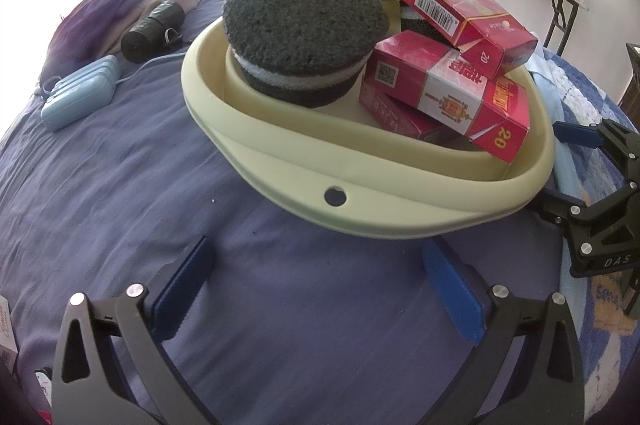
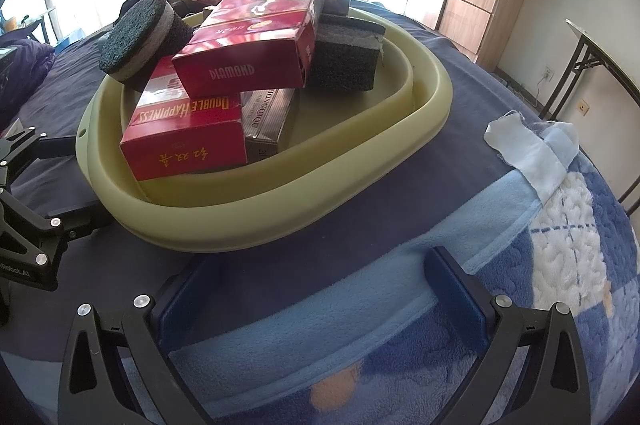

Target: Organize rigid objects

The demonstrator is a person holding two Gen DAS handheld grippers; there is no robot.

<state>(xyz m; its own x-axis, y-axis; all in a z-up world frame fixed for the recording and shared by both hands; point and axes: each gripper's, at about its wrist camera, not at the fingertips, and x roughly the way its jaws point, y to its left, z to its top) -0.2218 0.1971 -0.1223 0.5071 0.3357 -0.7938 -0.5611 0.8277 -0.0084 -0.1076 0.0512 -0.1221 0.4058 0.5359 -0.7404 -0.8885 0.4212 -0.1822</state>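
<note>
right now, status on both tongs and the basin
Left tongs open, empty, short of the basin. Right tongs open, empty. Red boxes and sponges piled in basin. Nothing blocking.

We see the basin (image 1: 400, 201) on the bed (image 1: 160, 165); in it, boxes (image 2: 192, 137) lie stacked, with sponges (image 2: 140, 37) behind them at both ends.
</note>
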